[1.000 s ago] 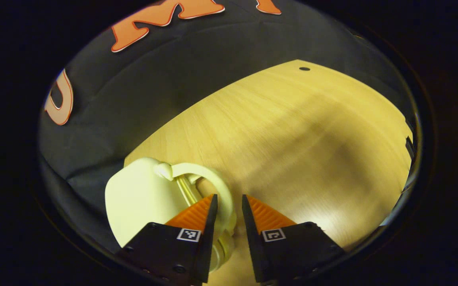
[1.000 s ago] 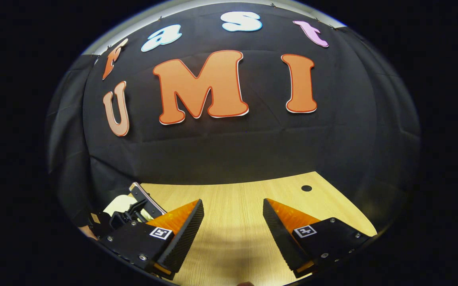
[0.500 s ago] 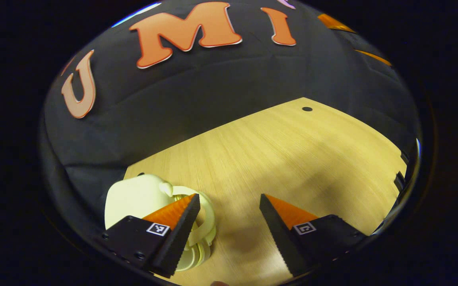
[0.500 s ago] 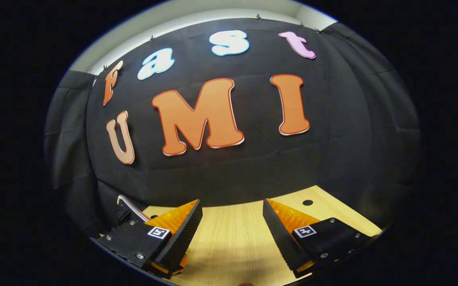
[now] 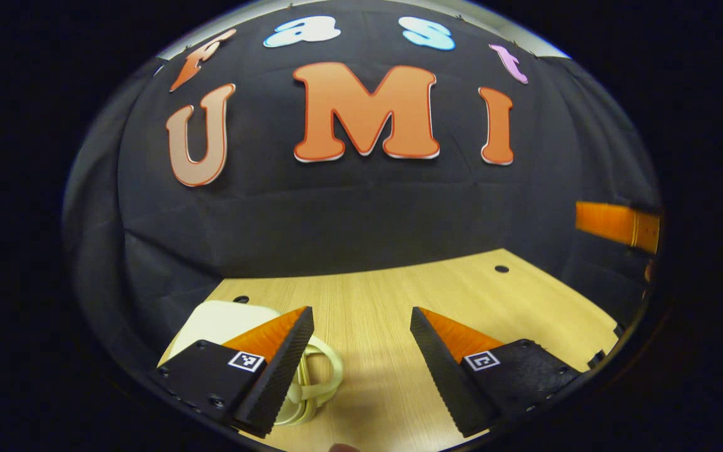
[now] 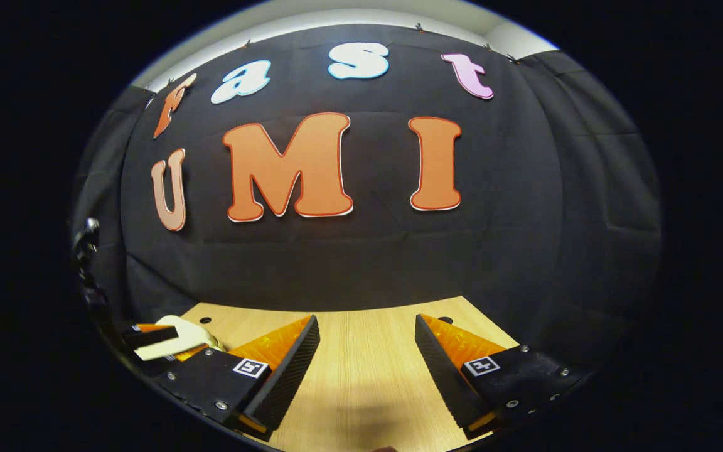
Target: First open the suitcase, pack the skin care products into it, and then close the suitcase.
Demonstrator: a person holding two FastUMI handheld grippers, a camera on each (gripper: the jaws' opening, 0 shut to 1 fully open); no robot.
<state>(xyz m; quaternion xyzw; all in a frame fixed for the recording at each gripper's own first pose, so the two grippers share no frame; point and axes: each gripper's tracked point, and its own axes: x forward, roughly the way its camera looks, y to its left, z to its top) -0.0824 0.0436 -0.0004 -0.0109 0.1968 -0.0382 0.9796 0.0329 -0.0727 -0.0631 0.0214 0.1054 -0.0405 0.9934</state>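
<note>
fingers (image 5: 292, 358) apart above closed suitcase (image 5: 217, 320); right gripper (image 6: 366, 358) gapes.

My left jaws (image 5: 361, 364) hang wide apart above the counter (image 5: 399, 295), and the suitcase (image 5: 223, 320) lies flat on it at the near left, partly behind my left finger, its handle (image 5: 321, 370) curling out between the fingers. The booth wall stands behind the counter's far edge. My right jaws (image 6: 366, 367) are spread over bare counter (image 6: 361, 339), with the suitcase (image 6: 176, 331) lying far left beside them
</note>
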